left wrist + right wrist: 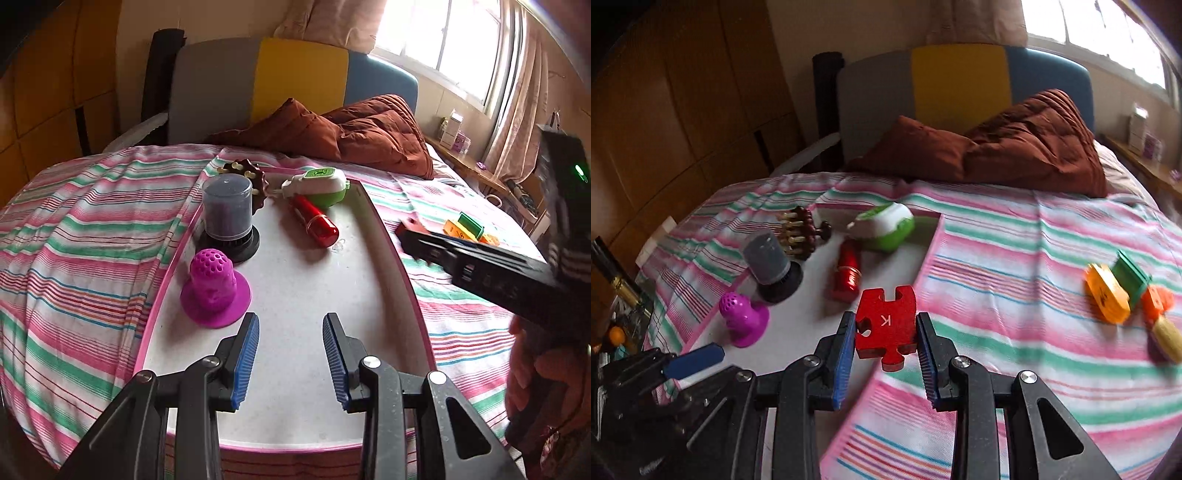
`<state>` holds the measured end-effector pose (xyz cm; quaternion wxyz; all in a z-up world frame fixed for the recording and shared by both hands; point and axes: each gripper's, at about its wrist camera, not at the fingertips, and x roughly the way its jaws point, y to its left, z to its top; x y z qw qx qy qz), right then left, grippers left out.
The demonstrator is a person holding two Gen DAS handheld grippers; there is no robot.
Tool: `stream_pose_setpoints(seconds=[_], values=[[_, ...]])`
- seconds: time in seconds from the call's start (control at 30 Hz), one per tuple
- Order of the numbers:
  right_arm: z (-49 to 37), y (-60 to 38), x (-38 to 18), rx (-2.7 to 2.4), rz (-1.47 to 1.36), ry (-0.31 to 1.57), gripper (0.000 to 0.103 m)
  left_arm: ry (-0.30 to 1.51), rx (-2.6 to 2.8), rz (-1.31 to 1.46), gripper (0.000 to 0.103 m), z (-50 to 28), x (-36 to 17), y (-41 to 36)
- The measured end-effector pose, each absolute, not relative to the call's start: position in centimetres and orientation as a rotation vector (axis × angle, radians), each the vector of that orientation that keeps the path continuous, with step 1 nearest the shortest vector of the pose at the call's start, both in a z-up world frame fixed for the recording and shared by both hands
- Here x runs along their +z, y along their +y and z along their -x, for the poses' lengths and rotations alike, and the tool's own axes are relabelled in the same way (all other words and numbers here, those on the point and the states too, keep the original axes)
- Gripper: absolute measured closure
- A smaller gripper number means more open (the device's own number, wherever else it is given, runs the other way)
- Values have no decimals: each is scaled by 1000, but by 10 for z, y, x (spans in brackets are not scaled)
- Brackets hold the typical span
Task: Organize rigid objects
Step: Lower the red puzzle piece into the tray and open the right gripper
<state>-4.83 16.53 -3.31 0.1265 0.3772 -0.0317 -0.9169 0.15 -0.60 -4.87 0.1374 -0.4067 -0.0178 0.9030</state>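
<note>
Bed under a pink-green-white striped sheet, brown quilt bunched at the headboard. On the sheet: shallow white rectangular tray with pink rim.

Tray contents, all toward its far half:
- grey translucent cylinder on a black round base, left edge
- green-and-white rounded plastic gadget, far end
- dark brown wooden disc with pale pegs, far-left corner
- glossy red cylinder, lying flat, centre
- magenta perforated silicone dome with flange, upright, near left

Off tray, right on the sheet: orange, green and yellow blocks, clustered.

Left tool: over the tray's bare near end, pads slightly parted, nothing between them.

Right tool: pinching a flat red jigsaw piece marked K, above the tray's right rim.
</note>
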Motion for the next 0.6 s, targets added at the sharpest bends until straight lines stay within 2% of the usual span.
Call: stream_pose_setpoints(seconds=[0.6], values=[[119,136,-49,-2699,-1213,120,70,-90,2633,1159,67,1,-42,-15]])
